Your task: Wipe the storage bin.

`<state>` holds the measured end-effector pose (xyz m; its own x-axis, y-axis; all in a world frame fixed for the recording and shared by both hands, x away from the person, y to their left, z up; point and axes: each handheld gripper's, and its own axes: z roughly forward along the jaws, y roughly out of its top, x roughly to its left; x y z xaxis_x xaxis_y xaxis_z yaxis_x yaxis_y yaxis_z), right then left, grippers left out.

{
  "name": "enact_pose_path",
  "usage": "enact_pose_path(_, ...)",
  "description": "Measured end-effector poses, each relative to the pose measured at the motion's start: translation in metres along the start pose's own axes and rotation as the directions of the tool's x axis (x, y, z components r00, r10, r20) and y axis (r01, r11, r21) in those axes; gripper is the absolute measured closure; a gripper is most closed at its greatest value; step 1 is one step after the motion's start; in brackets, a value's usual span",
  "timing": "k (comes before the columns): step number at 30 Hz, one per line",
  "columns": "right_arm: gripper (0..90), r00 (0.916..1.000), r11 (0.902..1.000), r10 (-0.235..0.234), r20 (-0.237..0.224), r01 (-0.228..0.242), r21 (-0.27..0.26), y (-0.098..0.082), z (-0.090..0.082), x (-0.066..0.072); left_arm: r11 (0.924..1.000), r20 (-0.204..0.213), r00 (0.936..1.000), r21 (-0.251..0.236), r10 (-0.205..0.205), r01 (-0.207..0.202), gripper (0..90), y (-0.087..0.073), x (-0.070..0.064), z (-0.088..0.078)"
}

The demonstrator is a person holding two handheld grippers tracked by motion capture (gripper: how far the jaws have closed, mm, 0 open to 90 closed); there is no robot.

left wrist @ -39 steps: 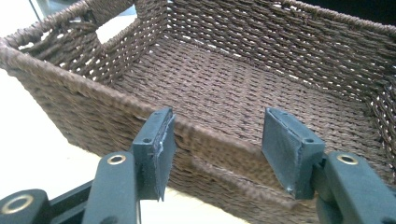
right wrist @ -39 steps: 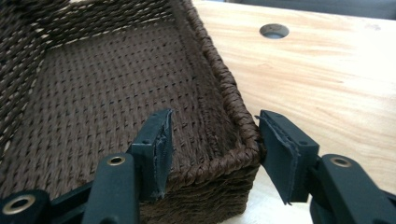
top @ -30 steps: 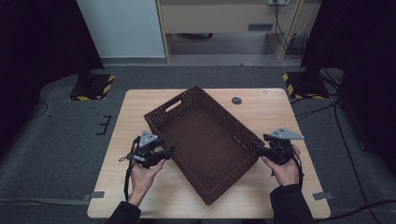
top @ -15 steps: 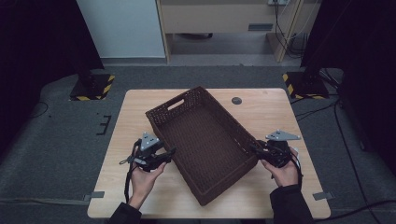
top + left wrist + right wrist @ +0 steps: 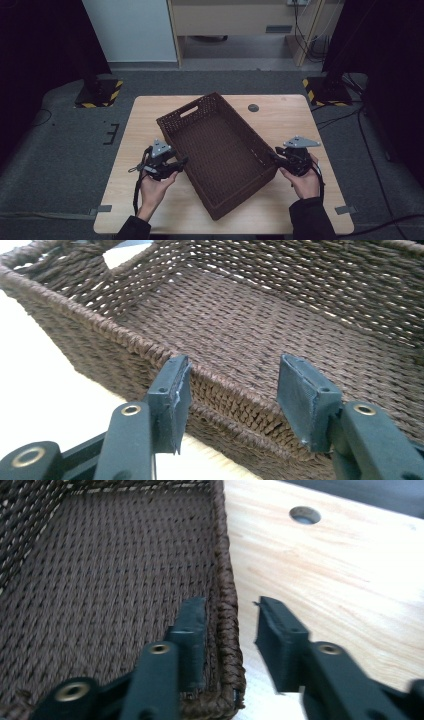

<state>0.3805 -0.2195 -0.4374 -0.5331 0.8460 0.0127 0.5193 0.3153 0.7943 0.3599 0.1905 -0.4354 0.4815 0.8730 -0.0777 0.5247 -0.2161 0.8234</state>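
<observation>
On the table (image 5: 150,112), both tools straddle the basket (image 5: 220,150) rim: left tool (image 5: 181,162) wide, right tool (image 5: 276,156) narrowing, one pad apart.

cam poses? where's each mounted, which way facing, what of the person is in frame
High view: above the person's side, facing forward and down on the table; forearms, hands, left gripper, right gripper.
Left gripper view: on that gripper, along open jaws straddling the basket rim.
Right gripper view: on that gripper, jaws just closing astride the rim.
Shared: the basket.

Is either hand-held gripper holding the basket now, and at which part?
Neither grips yet. Both straddle the basket rim: left hand-held gripper wide open, right hand-held gripper closing, outer pad not touching.
</observation>
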Motion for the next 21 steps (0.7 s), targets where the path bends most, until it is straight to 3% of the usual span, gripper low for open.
enact_pose_path(3, 73.9, 0.9997, 0.9997, -0.016, -0.017, 0.016, 0.02, -0.001, 0.0, 0.004, 1.0, -0.012, 0.9999, -0.002, -0.002, 0.002, 46.1, 0.0, -0.001, -0.002)
enact_pose_path(7, 74.8, 0.9984, 0.9994, 0.018, -0.054, -0.016, 0.032, -0.004, -0.006, 0.008, 1.0, -0.002, 1.0, 0.006, -0.001, 0.001, 45.7, -0.002, -0.003, -0.008)
enact_pose_path(10, 68.6, 0.9953, 0.998, 0.044, -0.087, -0.04, 0.049, -0.004, -0.008, 0.009, 0.9998, 0.001, 1.0, 0.019, 0.004, -0.004, 45.8, -0.003, -0.006, -0.006)
enact_pose_path(17, 59.5, 0.9977, 0.9991, 0.026, -0.062, -0.028, -0.033, 0.004, -0.007, 0.005, 0.9996, -0.007, 0.9999, 0.026, 0.008, -0.008, 49.1, 0.0, 0.0, -0.001)
enact_pose_path(21, 60.9, 0.9974, 0.9997, 0.01, -0.072, -0.011, -0.023, 0.004, 0.003, 0.005, 0.9997, -0.008, 0.9998, 0.018, -0.016, 0.016, 49.5, 0.001, 0.007, 0.002)
